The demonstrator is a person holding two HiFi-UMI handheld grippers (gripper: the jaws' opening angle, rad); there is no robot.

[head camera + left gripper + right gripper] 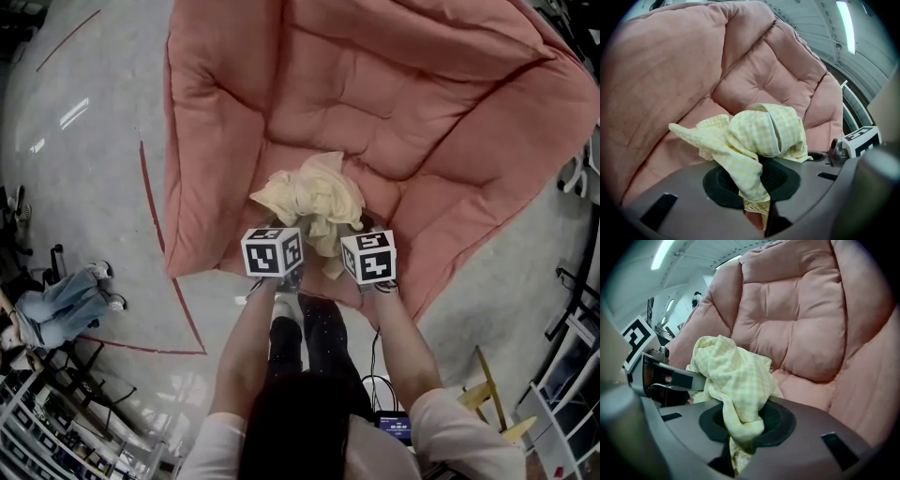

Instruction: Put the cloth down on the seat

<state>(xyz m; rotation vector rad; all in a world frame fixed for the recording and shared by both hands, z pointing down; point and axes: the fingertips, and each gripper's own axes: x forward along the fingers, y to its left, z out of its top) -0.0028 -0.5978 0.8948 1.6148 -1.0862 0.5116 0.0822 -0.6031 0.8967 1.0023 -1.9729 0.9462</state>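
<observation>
Both grippers sit side by side at the near edge of the seat (394, 103), a big pink quilted cushion chair.

- Left gripper (757, 219): fingers (684, 197) clamped on a twisted fold of the cloth (314, 197), which runs down into the gap between them.
- Right gripper (735, 460): fingers (811, 446) likewise clamped on a bunched fold of the same cloth.
- The cloth is pale yellow check, crumpled into a loose heap just beyond the two grippers. It lies over the near part of the seat cushion, with one corner trailing out to the left.
- I cannot tell whether the heap rests on the cushion or hangs just clear of it.
- Grey floor (84, 169) with red lines lies left of the seat.
</observation>
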